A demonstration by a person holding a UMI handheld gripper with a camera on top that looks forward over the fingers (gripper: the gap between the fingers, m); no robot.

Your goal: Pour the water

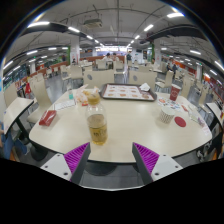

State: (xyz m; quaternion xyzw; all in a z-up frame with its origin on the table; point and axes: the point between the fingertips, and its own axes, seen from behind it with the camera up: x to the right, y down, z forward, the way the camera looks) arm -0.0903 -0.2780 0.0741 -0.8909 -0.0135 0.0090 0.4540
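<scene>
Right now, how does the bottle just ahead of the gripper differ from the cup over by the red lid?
The bottle is tall, narrow and see-through, with amber liquid inside; the cup is short, wide and pale, and its contents can't be seen. The bottle stands just beyond the open gripper, nearly in line with its gap; the cup sits farther off to the right, beside the red lid. Both stand upright on the table.
</scene>
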